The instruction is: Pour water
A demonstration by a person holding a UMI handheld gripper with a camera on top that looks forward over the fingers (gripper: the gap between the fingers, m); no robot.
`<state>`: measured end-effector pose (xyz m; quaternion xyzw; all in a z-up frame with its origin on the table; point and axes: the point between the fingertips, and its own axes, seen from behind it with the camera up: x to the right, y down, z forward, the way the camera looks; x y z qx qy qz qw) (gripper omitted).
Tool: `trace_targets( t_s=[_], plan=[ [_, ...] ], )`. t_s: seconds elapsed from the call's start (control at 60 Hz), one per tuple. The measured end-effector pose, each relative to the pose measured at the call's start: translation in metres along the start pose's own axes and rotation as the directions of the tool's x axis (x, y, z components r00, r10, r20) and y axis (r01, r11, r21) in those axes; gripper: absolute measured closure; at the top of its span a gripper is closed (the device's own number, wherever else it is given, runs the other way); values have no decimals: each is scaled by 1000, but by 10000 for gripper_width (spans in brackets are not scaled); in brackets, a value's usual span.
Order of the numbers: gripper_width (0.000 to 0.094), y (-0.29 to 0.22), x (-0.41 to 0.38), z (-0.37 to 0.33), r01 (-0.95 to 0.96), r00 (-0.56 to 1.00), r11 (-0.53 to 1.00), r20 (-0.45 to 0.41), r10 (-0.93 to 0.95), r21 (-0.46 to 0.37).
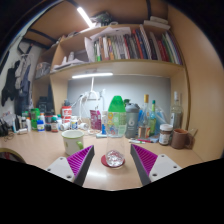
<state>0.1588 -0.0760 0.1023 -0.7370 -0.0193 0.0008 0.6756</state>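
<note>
Currently the fingers (pixel 112 163) gape wide, empty, a small dish (pixel 113 159) on the desk (pixel 35 150) between them.

A pale green cup (pixel 73 142) stands upright on the table (pixel 40 150), just ahead of the gripper's (pixel 113 165) left finger and slightly to its outer side, untouched. Its open mouth faces up; whether it holds anything cannot be told. A clear plastic bottle (pixel 176 112) stands upright farther back, beyond the right finger, among other containers. The fingers are spread apart, holding nothing.
</note>
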Motion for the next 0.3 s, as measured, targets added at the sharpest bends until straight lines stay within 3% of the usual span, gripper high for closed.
trace_targets(
  t_s=[0.3],
  plan=[
    [134, -29, -17, -126, -32, 999, 997, 11, 31, 77]
  ],
)
